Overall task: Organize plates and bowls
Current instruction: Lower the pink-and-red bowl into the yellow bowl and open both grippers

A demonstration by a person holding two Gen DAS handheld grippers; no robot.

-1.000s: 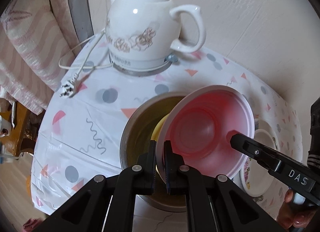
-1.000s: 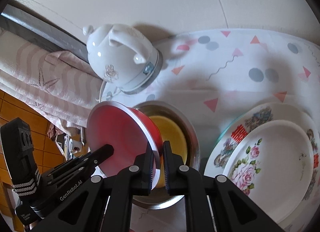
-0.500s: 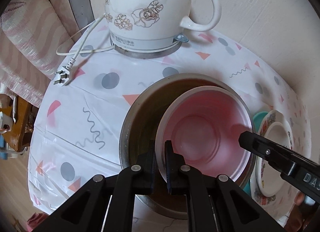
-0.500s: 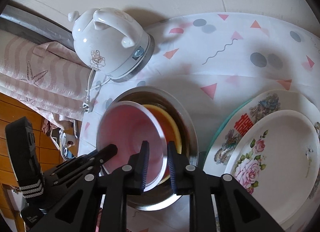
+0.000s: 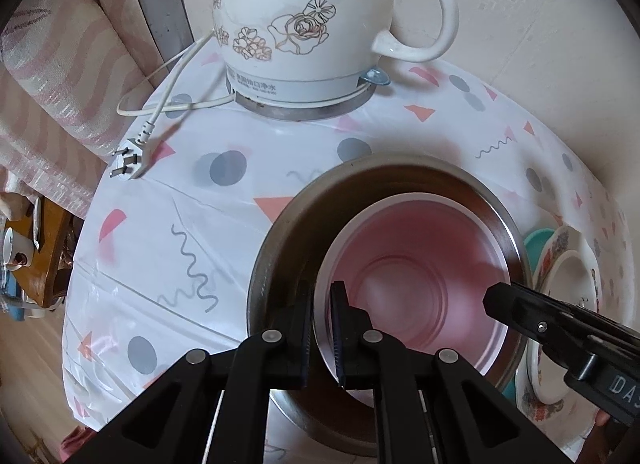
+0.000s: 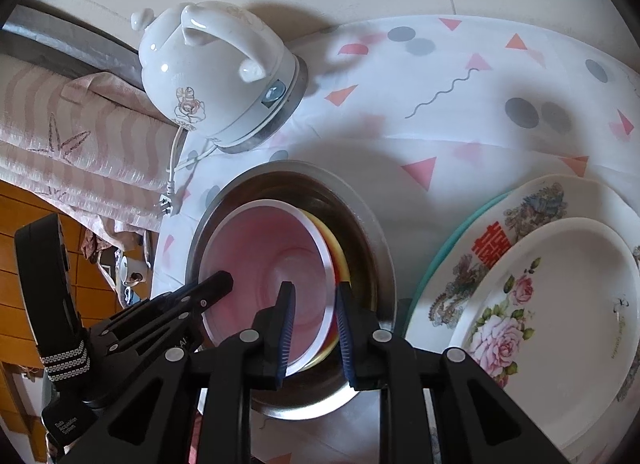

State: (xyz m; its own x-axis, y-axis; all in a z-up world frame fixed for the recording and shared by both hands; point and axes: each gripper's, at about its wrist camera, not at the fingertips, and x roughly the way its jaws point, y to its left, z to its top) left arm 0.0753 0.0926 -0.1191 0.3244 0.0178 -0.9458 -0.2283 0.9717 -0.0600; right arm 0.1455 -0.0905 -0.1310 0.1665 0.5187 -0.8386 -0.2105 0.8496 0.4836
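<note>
The pink bowl sits down inside the steel basin, nested on a yellow bowl whose rim peeks out on the far side in the right wrist view. Both grippers are on it, one at each side. The left gripper is right at the bowl's near rim, and its fingers are pinched together on that white lip, one finger outside against the basin wall, one inside the pink. That one is clamped on the bowl. Across the way, the right gripper straddles the opposite rim, and here the picture differs: its jaws have just been opening, and there is a clear gap either side of the rim, blue pads standing off the plastic. So the rim is between them, not squeezed. Just beside the basin on the patterned tablecloth waits the stack of plates, a floral one on top, a teal edge underneath. The white kettle stands behind the basin, its cord trailing loose.
</note>
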